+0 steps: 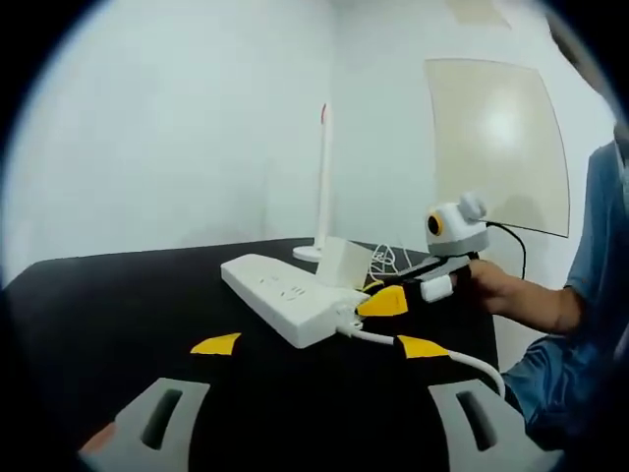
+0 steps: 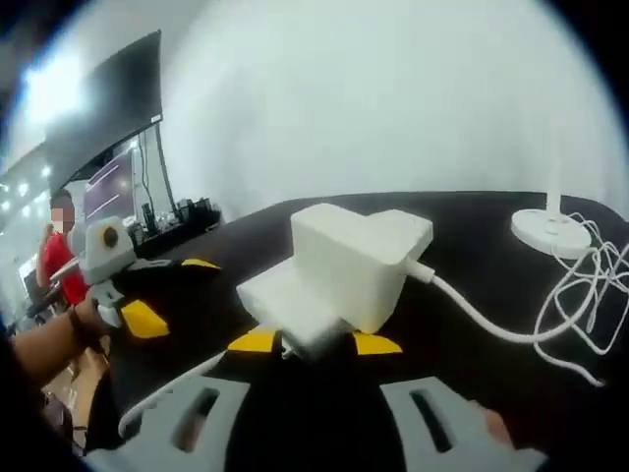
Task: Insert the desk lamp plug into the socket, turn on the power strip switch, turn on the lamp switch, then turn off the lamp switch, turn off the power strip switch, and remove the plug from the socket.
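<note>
A: Where does the strip (image 1: pixel 288 297) lie?

B: On the black table (image 1: pixel 118 315), its long axis running from the far left toward the near right in the left gripper view, its cable (image 1: pixel 432 352) leaving the near end. The lamp (image 1: pixel 321 187) stands upright just behind it, base (image 2: pixel 550 232) on the table.

A: And the plug (image 2: pixel 359 261)?

B: A white block seated on the strip's end, its cord (image 2: pixel 491 320) trailing toward the lamp base, where it lies in loose coils.

A: The grippers?

B: The right gripper (image 1: pixel 393 300), in a person's hand (image 1: pixel 501 290), sits at the plug, its yellow tips either side of the strip; whether they pinch, I cannot tell. The left gripper (image 1: pixel 319 418) hangs back, jaws spread wide, holding nothing.
</note>
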A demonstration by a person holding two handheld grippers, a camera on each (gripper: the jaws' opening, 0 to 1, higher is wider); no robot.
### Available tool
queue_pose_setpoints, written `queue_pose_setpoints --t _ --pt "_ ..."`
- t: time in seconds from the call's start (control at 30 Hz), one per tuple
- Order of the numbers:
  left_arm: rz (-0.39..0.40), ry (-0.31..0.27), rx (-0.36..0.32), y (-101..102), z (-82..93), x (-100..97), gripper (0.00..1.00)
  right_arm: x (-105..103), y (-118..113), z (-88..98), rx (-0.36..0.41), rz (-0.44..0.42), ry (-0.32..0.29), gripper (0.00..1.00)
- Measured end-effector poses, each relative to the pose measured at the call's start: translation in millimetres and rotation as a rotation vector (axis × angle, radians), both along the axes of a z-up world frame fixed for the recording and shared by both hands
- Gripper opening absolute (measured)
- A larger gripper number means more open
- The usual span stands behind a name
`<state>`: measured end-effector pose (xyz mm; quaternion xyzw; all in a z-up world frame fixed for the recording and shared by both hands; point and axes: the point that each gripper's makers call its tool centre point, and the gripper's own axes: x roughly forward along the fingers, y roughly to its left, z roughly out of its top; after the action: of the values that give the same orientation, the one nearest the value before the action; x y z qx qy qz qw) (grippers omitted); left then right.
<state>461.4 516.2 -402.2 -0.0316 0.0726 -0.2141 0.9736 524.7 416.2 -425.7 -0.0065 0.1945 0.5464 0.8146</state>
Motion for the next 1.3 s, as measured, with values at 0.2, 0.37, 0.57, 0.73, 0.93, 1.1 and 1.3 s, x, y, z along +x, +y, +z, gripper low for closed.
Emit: queue_pose_setpoints --t 0.2,0.37,0.57,0.73,0.93,1.1,1.3 --pt "0.002 -0.033 -0.011 -4.1 4.2 -3.5 0.57 -5.5 -0.5 -2.7 -0.011 0.043 -0.029 0.27" --pt "-0.002 -0.041 0.038 -9.7 -2.7 -5.1 0.56 -0.3 -1.4 -6.4 -0.045 0.112 -0.061 0.27" --pt "-0.029 -0.053 0.050 -16.9 -2.6 -6.4 0.56 6.5 1.1 -8.6 -0.054 0.150 -0.045 0.27" --pt "-0.021 -0.100 0.002 -14.8 9.9 -10.0 0.56 2.7 3.6 -7.0 -0.055 0.172 -0.045 0.27" --pt "-0.027 -0.091 0.015 -16.8 8.3 -10.5 0.56 4.2 3.9 -6.6 -0.067 0.189 -0.087 0.27" --pt "-0.021 -0.091 0.018 -21.2 9.6 -13.3 0.56 0.2 -5.3 1.0 -0.043 0.220 -0.063 0.25" --pt "0.008 -0.084 0.015 -16.4 10.1 -11.3 0.56 -8.0 -27.4 23.5 0.007 0.258 -0.045 0.25"
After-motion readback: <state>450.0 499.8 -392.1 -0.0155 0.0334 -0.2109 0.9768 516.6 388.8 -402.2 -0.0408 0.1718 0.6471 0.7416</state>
